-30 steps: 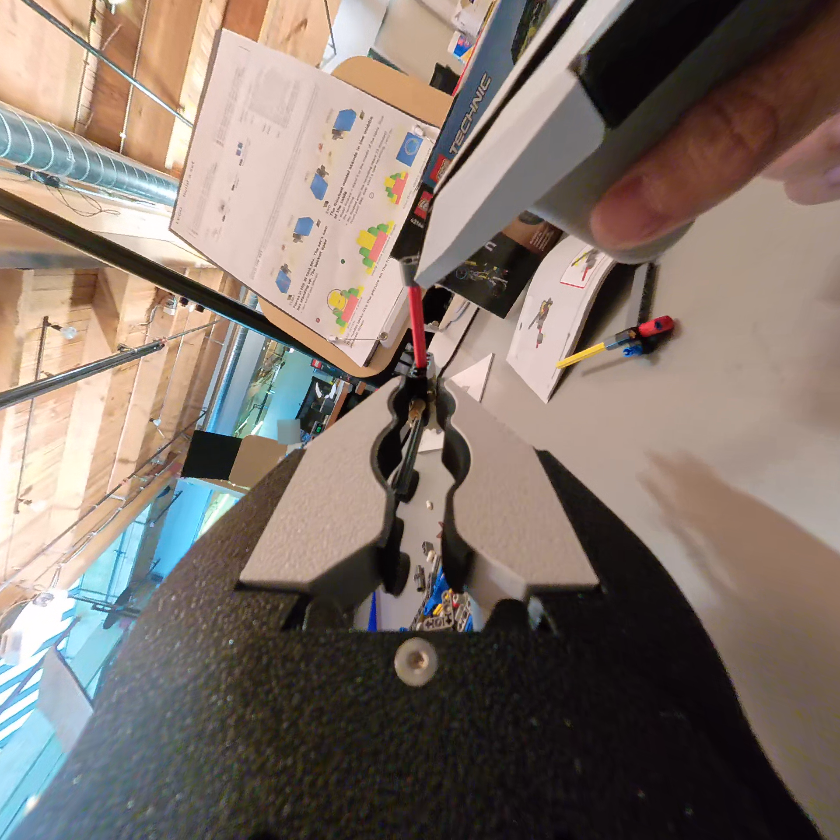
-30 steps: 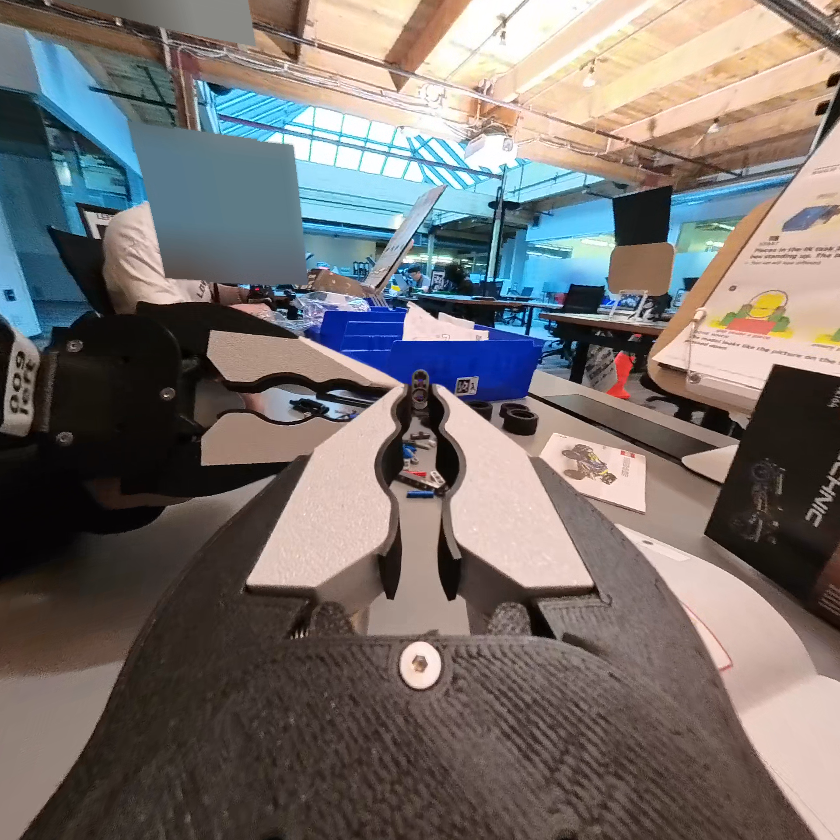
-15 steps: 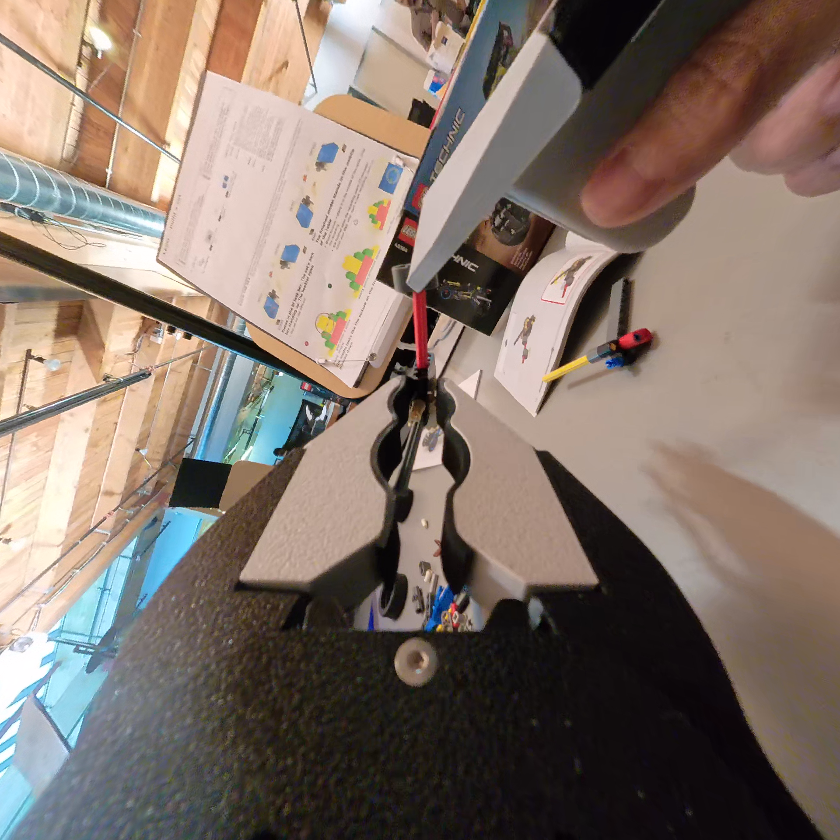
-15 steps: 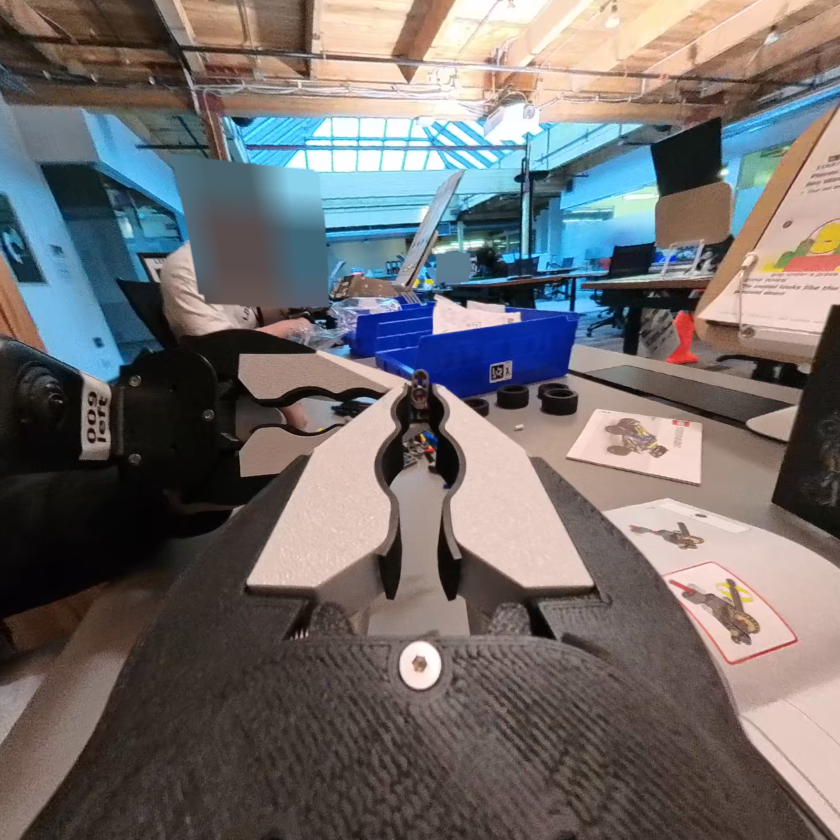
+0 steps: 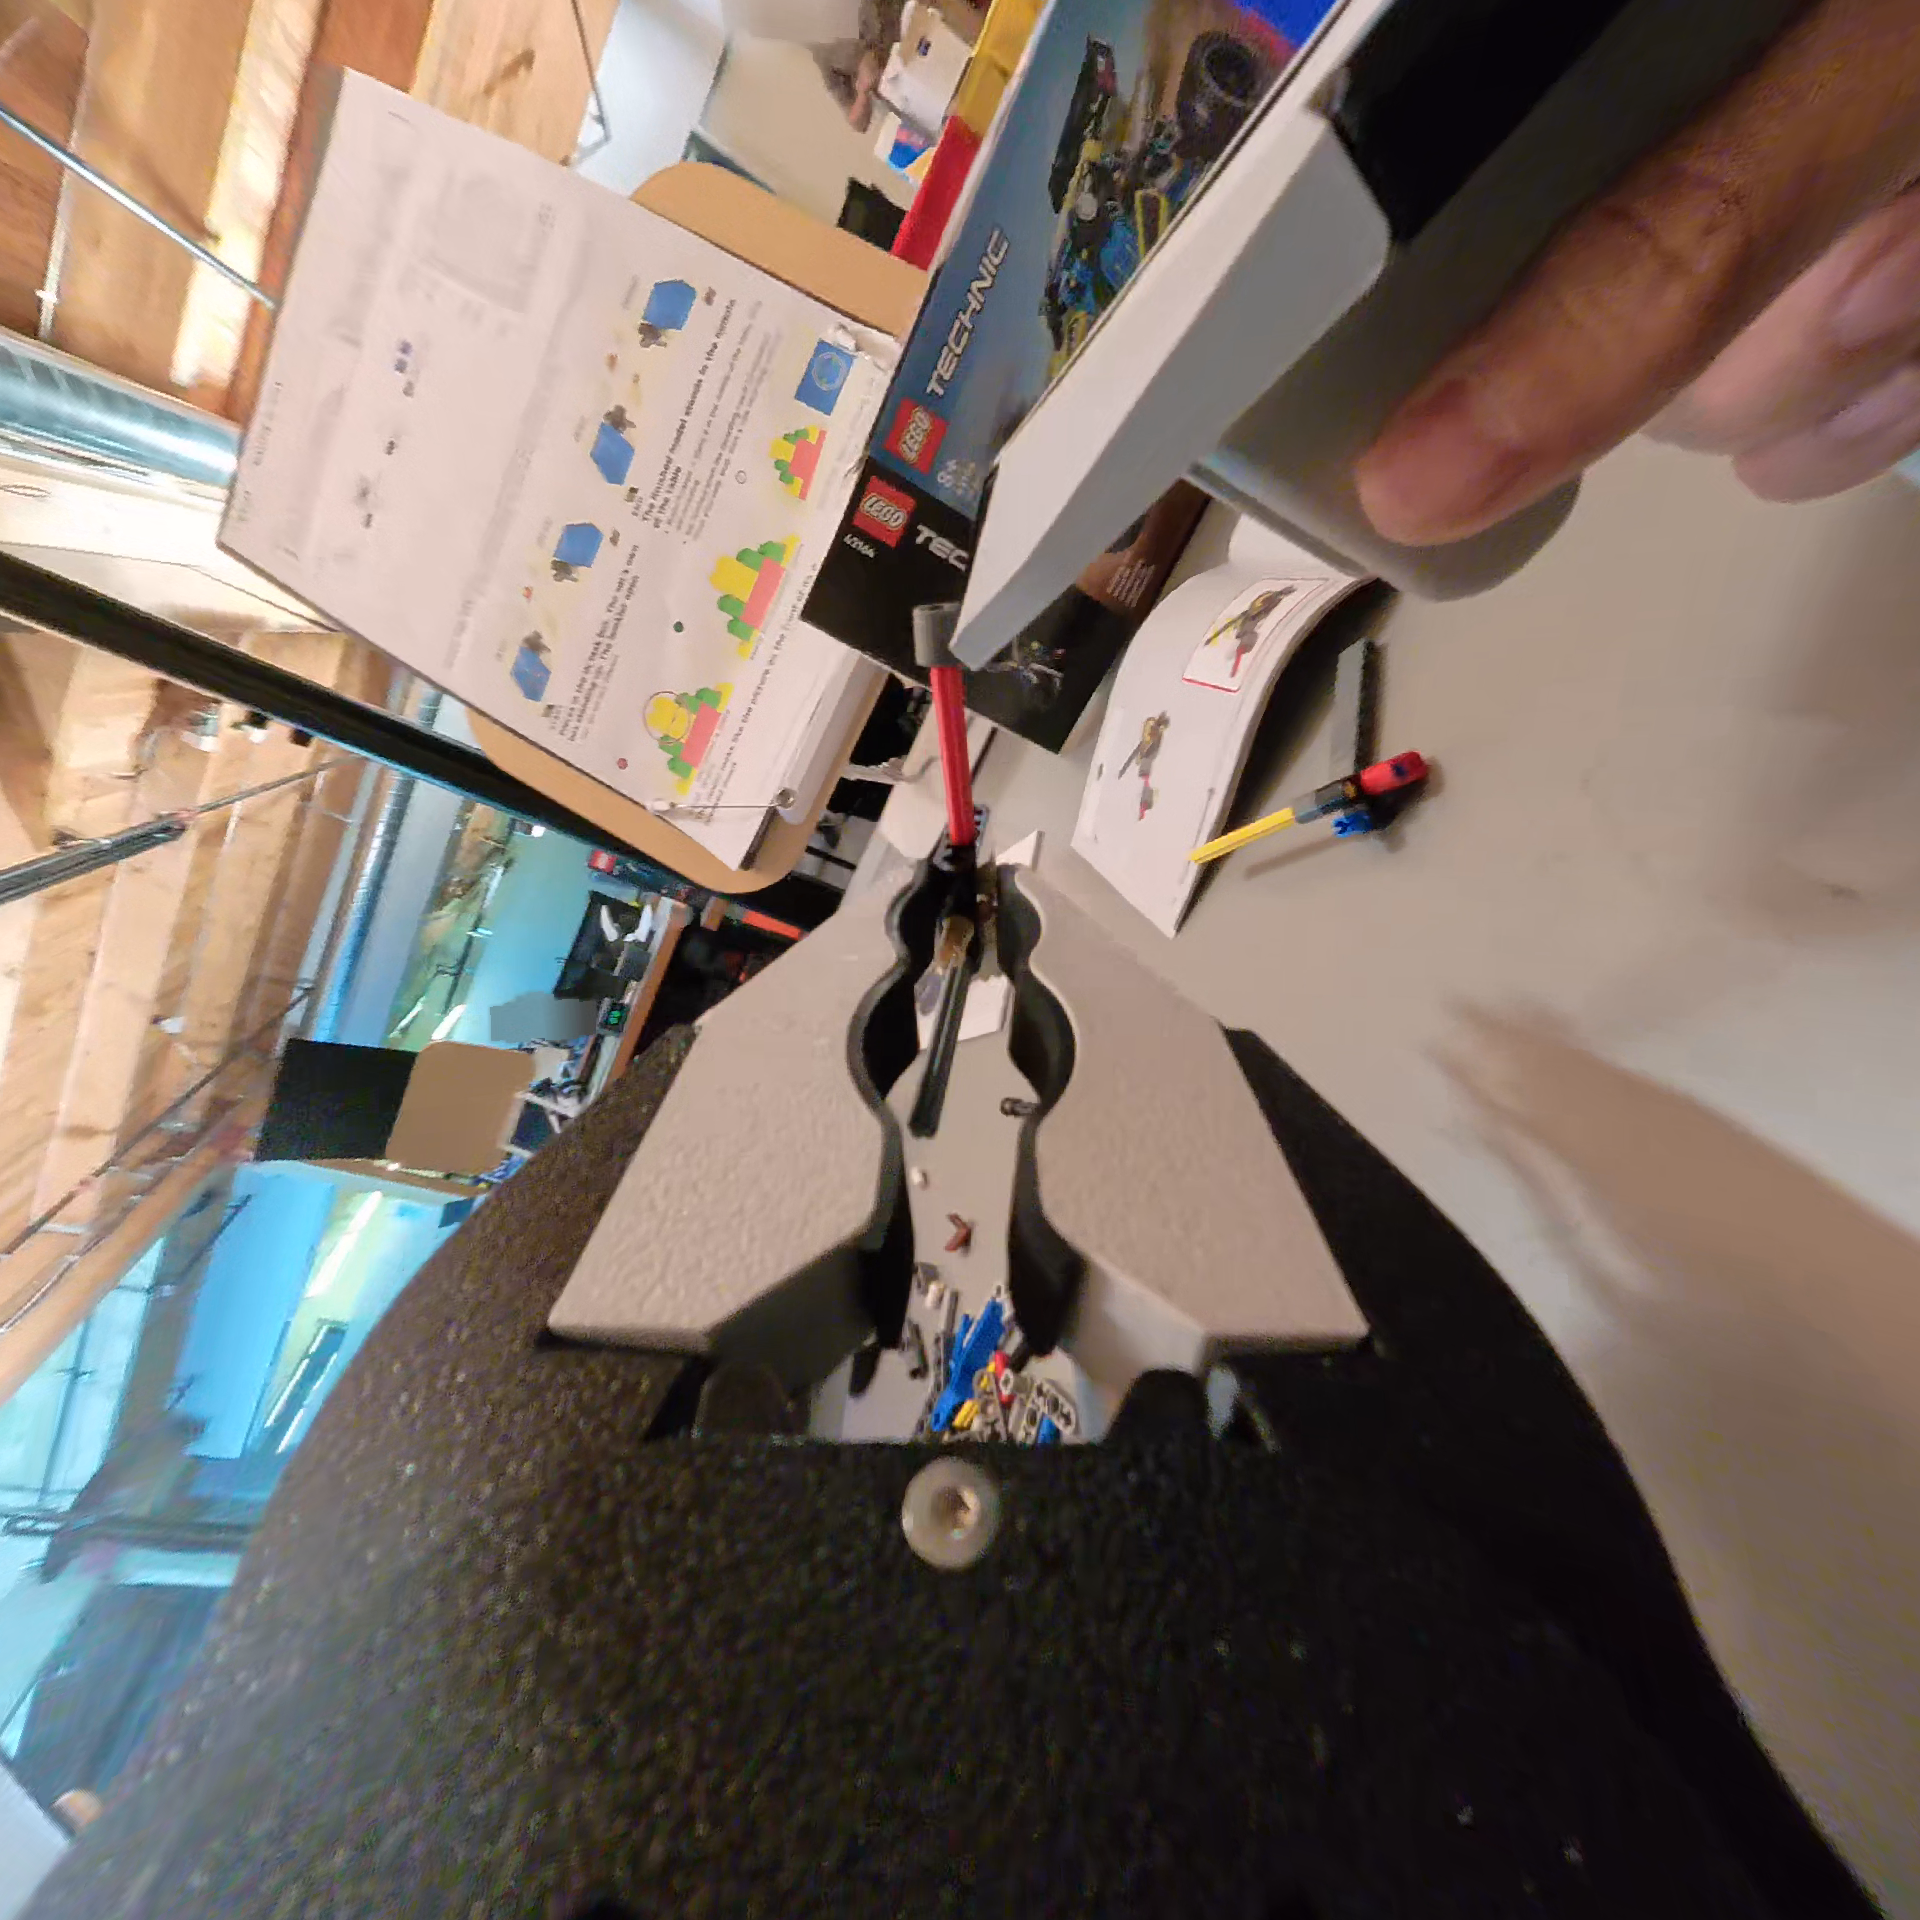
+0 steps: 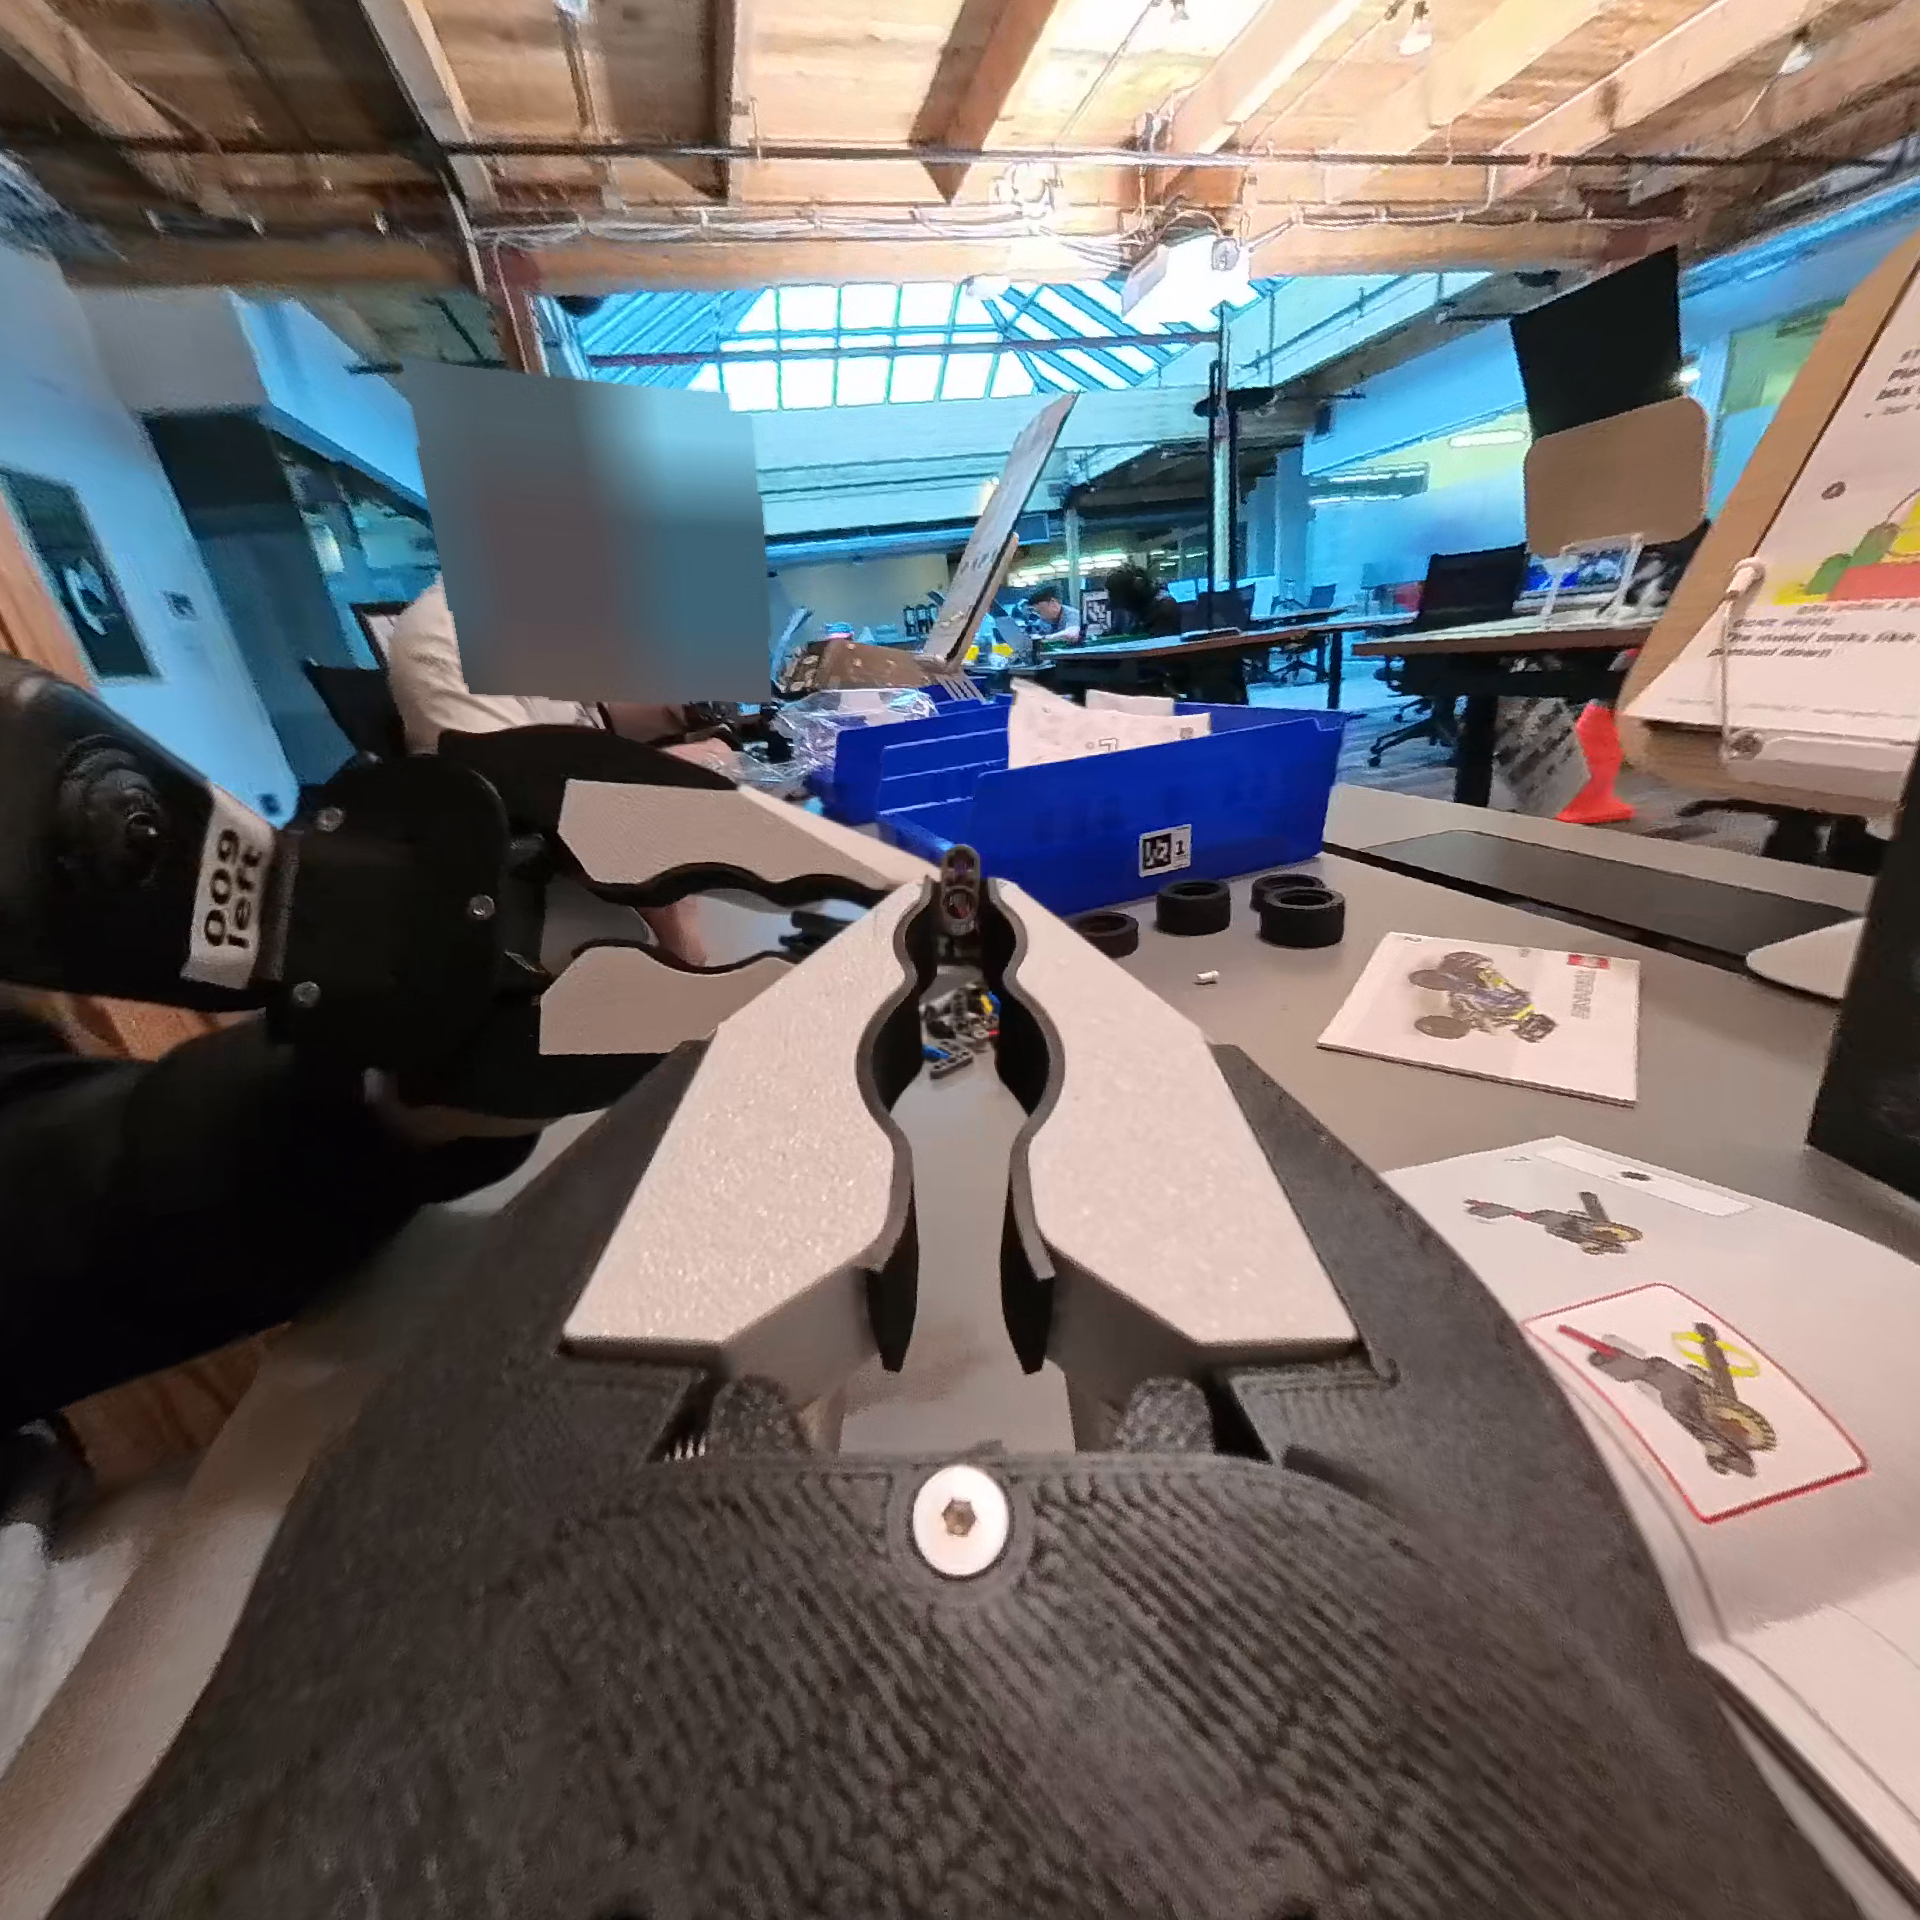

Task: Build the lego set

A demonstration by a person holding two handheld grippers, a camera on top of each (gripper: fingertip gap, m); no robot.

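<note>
My left gripper [image 5: 961,868] is shut on a small black Lego assembly [image 5: 951,935]. A red axle [image 5: 951,748] sticks forward out of it. A grey bush [image 5: 932,629] sits on the axle's far end, at the tip of my right gripper's finger [image 5: 1174,416]. In the right wrist view my right gripper [image 6: 958,899] is shut on that small dark piece [image 6: 958,883]. The left gripper [image 6: 831,914] comes in from the left and its tips meet mine. Both are held above the grey table [image 5: 1662,831].
A part-built piece with a yellow axle and red end [image 5: 1340,805] lies by the open instruction booklet [image 5: 1195,727]. A pile of loose parts [image 6: 961,1023], black tyres [image 6: 1247,909], blue bins [image 6: 1122,790], a second booklet [image 6: 1486,1013], the Lego box [image 5: 997,312] and a clipboard [image 5: 551,457] stand around. A person sits behind.
Both grippers keep their hold on the joined parts. The two views have shifted a little, and more of the open booklet shows in the right wrist view.
</note>
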